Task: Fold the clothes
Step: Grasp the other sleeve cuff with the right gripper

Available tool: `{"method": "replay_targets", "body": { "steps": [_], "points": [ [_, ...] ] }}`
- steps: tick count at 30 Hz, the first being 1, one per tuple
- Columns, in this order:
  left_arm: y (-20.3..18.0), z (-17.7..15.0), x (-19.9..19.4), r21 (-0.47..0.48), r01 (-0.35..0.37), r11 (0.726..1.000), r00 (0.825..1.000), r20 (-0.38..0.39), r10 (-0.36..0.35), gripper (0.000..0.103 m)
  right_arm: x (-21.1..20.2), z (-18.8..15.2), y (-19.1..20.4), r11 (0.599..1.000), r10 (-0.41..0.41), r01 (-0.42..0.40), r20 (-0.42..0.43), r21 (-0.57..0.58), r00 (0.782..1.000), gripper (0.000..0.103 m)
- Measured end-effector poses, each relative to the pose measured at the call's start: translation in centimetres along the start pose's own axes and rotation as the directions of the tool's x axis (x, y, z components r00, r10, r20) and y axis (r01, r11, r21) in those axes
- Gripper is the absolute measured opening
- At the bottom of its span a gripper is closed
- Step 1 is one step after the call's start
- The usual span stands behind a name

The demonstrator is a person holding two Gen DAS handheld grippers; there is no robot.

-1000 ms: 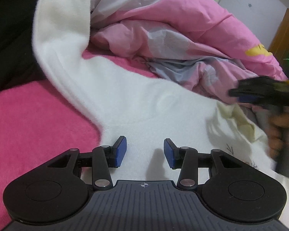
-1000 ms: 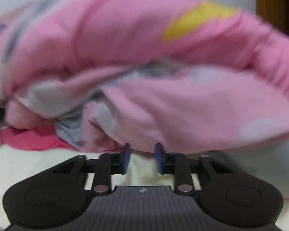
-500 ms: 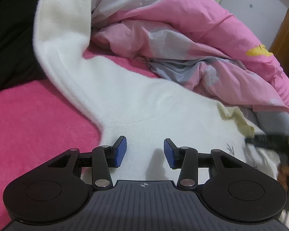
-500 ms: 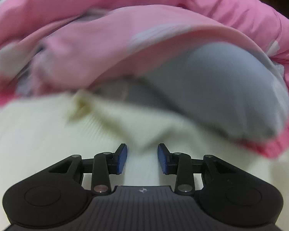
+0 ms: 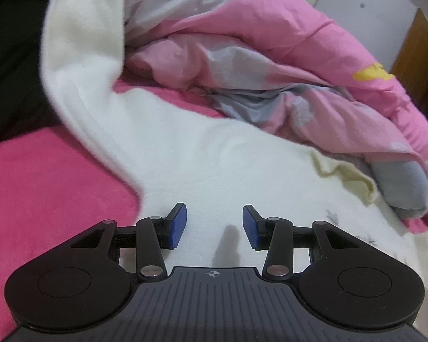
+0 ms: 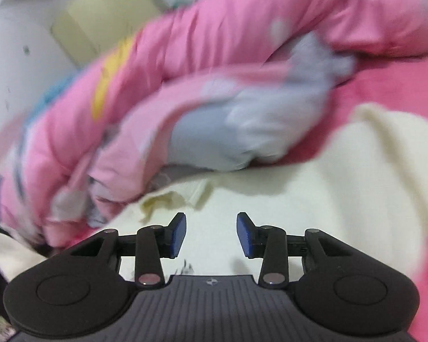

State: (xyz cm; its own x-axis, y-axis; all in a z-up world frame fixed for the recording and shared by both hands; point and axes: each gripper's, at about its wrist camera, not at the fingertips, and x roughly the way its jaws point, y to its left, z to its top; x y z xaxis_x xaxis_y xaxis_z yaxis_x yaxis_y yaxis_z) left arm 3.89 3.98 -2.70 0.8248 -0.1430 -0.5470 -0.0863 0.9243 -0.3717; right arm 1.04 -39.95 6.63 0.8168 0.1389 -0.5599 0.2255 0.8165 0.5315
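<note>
Tongs first: the left gripper (image 5: 214, 225) sits with its blue pads spread apart and nothing between them, just hovering over the fluffy cream-white knit sweater (image 5: 202, 154). The right gripper (image 6: 209, 235) is over the same sweater and its jaws are opening, also with only bare knit showing in the gap (that view is pretty smeared, so take fine detail with salt).

The sweater lies flat on the hot-pink fleece bed cover (image 5: 51, 188). In the left wrist view its body runs across from lower left to right, and one long part, probably a sleeve, runs up and away toward the top left. Its left edge cuts diagonally against the pink fleece, which is open room on that side. On the far right there's a pale yellow crumpled edge (image 5: 345, 171) touching the rumpled pink and grey quilt (image 5: 271, 65), which crowds the whole far side. In the right wrist view the quilt bulges over the sweater's far edge.
</note>
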Motion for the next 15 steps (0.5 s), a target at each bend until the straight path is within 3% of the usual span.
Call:
{"method": "replay_targets", "body": {
  "steps": [1,3,7,11,15],
  "points": [
    [-0.2,-0.1,-0.1,0.009,0.013,1.000,1.000,0.001,-0.013,0.043,-2.8,0.2,-1.1,1.000,-0.007,0.006,0.039,0.017,0.999,0.045],
    [-0.7,-0.3,0.0,0.036,0.035,0.999,0.999,-0.017,-0.034,0.043,-7.1,0.5,-2.7,0.998,-0.053,0.048,0.109,0.047,0.993,0.062],
    [-1.7,-1.0,0.3,0.099,0.070,0.993,0.997,-0.048,-0.066,0.043,-11.6,-0.1,-6.4,0.977,-0.210,0.198,0.177,0.086,0.961,0.065],
    [-2.8,-1.8,0.5,0.178,0.062,0.982,0.997,-0.051,-0.054,0.043,-11.0,-1.6,-7.5,0.938,-0.339,0.347,0.176,-0.016,0.924,0.065],
    [-3.3,-2.3,0.8,0.227,0.041,0.973,0.998,-0.056,-0.029,0.045,-7.4,-2.8,-6.4,0.851,-0.438,0.477,0.208,-0.217,0.875,0.064]
  ]
}}
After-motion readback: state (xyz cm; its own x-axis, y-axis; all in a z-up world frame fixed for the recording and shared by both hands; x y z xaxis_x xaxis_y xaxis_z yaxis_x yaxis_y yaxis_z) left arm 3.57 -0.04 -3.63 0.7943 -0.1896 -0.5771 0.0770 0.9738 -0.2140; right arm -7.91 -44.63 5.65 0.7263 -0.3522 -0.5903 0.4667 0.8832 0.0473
